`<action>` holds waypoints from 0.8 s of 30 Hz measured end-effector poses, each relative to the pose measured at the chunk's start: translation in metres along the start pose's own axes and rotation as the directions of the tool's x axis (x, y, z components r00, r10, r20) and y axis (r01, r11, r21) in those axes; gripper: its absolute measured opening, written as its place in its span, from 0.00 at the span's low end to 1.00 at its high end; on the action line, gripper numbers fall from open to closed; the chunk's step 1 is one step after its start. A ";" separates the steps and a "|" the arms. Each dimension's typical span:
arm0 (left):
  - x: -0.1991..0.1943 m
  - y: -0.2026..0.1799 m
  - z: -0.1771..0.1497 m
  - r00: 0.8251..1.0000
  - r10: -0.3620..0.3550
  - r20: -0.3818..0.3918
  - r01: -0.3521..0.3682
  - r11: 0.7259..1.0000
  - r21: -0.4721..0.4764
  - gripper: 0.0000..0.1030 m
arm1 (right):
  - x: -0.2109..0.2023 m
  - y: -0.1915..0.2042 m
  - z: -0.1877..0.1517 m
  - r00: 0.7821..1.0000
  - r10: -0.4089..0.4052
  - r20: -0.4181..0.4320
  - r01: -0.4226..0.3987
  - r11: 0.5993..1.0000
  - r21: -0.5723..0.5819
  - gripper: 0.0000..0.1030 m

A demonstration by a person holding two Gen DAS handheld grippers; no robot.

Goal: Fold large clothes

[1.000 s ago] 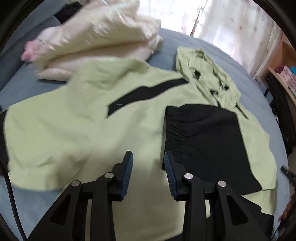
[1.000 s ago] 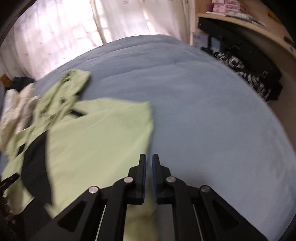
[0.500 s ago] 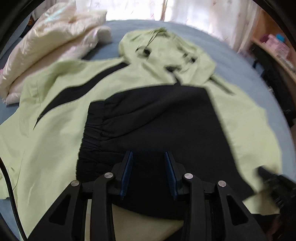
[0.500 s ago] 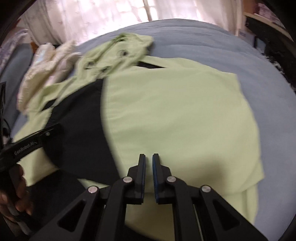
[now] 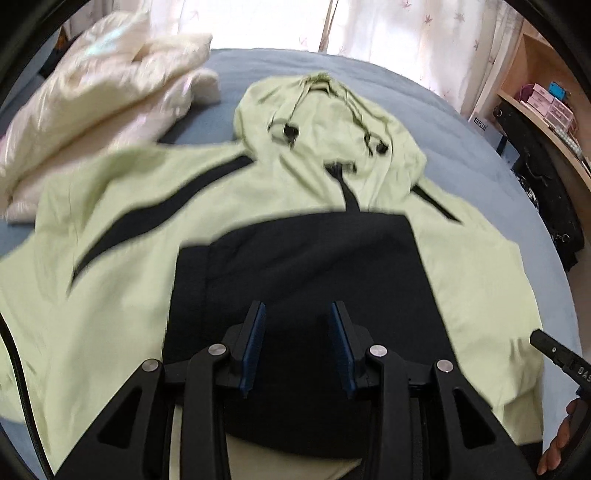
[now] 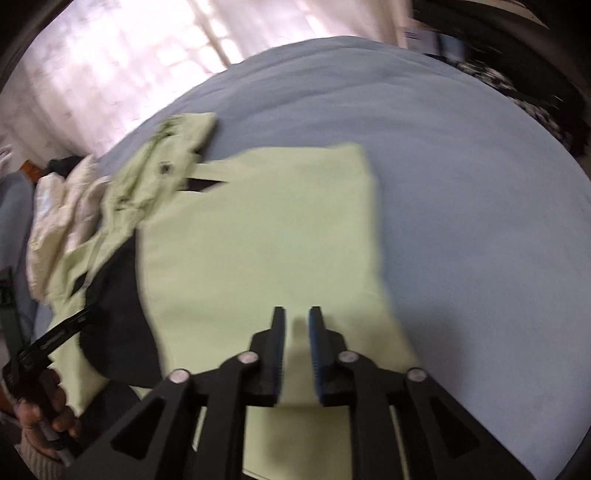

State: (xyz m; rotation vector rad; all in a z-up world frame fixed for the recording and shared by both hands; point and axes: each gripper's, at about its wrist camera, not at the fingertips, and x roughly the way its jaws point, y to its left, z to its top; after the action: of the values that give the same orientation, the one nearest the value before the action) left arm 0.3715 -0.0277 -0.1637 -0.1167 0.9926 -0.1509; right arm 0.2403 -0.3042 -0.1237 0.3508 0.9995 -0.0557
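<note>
Blue bed [image 5: 461, 147], sunlit curtains [image 5: 406, 33]

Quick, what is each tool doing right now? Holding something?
Left tool: open, empty, over the black sleeve.
Right tool: opening, nothing gripped, over the green hoodie.

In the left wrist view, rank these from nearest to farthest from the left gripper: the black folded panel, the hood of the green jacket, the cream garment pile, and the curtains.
1. Black folded panel: directly under and ahead of the left gripper.
2. Hood of the green jacket: straight ahead, past the panel.
3. Cream garment pile: far left on the bed; close to the hood in distance, hard to call.
4. Curtains: beyond the bed.
</note>
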 end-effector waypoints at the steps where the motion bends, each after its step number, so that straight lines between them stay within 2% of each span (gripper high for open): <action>1: 0.003 -0.002 0.007 1.000 0.006 0.004 -0.006 1.000 0.000 0.39 | 0.006 0.012 0.010 1.000 0.006 0.007 -0.006 1.000 -0.026 0.31; 2: 0.006 -0.003 0.012 1.000 0.009 0.004 -0.009 1.000 -0.003 0.40 | 0.013 0.021 0.017 1.000 0.012 0.011 -0.012 0.999 -0.042 0.38; 3: 0.011 -0.002 0.018 1.000 0.016 0.003 -0.016 1.000 -0.011 0.41 | 0.020 0.029 0.026 1.000 0.023 0.013 -0.022 0.998 -0.058 0.41; 6: 0.030 -0.002 0.033 0.999 0.046 -0.015 -0.046 0.999 -0.023 0.41 | 0.055 0.051 0.054 0.999 0.050 -0.012 -0.051 0.997 -0.065 0.41; 9: 0.047 0.001 0.039 0.995 0.098 -0.022 -0.098 0.995 -0.023 0.41 | 0.085 0.051 0.071 0.999 -0.016 -0.035 0.013 0.997 -0.072 0.41; 11: 0.056 0.009 0.041 0.991 0.135 -0.025 -0.135 0.990 -0.025 0.41 | 0.097 0.034 0.079 0.997 -0.065 -0.044 0.063 0.997 -0.043 0.40; 13: 0.060 0.017 0.040 0.994 0.113 -0.017 -0.113 0.993 -0.037 0.41 | 0.093 0.009 0.083 0.998 -0.058 -0.023 0.058 0.998 -0.013 0.38; 17: 0.058 0.015 0.036 0.992 0.129 0.002 -0.129 0.992 -0.012 0.41 | 0.076 -0.039 0.082 0.981 -0.195 0.005 0.194 0.980 0.042 0.41; 18: 0.057 0.012 0.035 0.990 0.140 0.004 -0.140 0.990 -0.006 0.41 | 0.072 -0.054 0.080 0.983 -0.185 -0.007 0.185 0.979 0.080 0.41; 19: 0.056 0.011 0.035 0.989 0.147 0.003 -0.147 0.989 -0.005 0.41 | 0.067 -0.065 0.076 0.990 -0.138 -0.012 0.138 0.983 0.118 0.41; 21: 0.053 0.007 0.034 0.990 0.143 -0.001 -0.143 0.990 -0.009 0.41 | 0.055 -0.075 0.069 0.993 -0.116 -0.027 0.119 0.980 0.161 0.41; 24: 0.040 0.002 0.029 0.992 0.123 -0.001 -0.123 0.992 -0.007 0.41 | 0.034 -0.074 0.054 0.997 -0.078 -0.020 0.081 0.984 0.160 0.41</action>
State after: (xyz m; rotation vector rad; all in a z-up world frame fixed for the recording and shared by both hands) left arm 0.4177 -0.0324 -0.1816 -0.0616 0.9978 -0.0344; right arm 0.2874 -0.3868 -0.1456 0.4596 1.0250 -0.2077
